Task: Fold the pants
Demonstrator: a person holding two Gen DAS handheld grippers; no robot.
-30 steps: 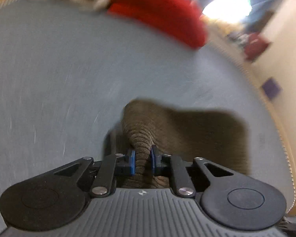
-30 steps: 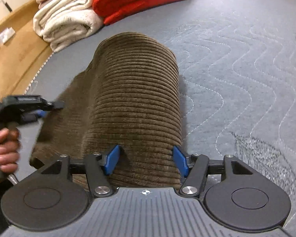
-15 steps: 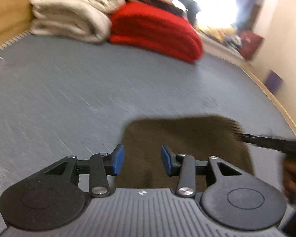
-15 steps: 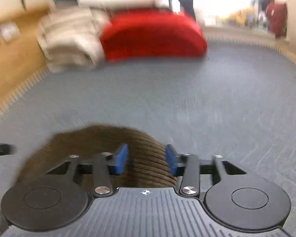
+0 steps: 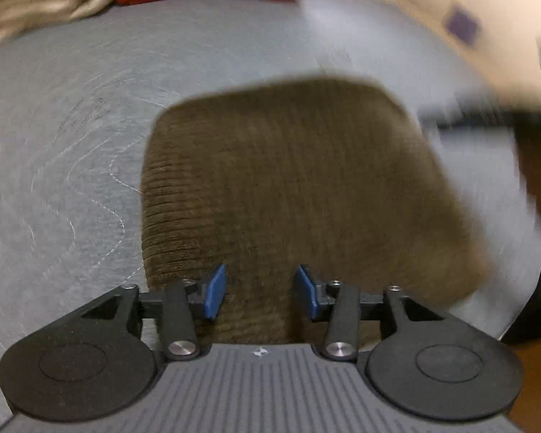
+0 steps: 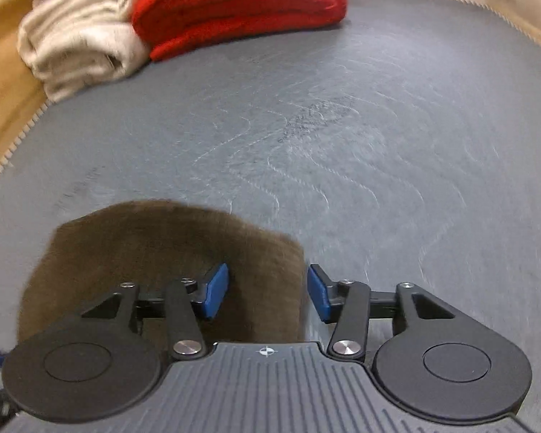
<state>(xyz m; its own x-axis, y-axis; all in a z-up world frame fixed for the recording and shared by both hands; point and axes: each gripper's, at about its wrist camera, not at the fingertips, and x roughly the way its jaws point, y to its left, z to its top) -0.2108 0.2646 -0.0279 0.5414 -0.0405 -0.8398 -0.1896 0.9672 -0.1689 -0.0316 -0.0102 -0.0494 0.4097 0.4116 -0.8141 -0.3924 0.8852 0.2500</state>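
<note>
The brown corduroy pants [image 5: 288,180] lie folded in a compact rectangle on the grey quilted mattress [image 5: 72,126]. My left gripper [image 5: 259,290] is open and empty, hovering over the near edge of the pants. In the right wrist view the pants [image 6: 155,249] sit at the lower left. My right gripper [image 6: 268,290] is open and empty over their right edge. The right gripper and the hand holding it show blurred at the right of the left wrist view [image 5: 487,119].
A folded red blanket [image 6: 234,7] and a folded cream blanket [image 6: 79,39] lie at the far end of the mattress [image 6: 378,144]. A wooden floor [image 6: 0,83] runs along the left edge. A pale wall [image 5: 487,7] stands at the right.
My left gripper let go of the pants and opened. Both grippers pulled back and tilted up, then down again. The pants now lie flat and folded.
</note>
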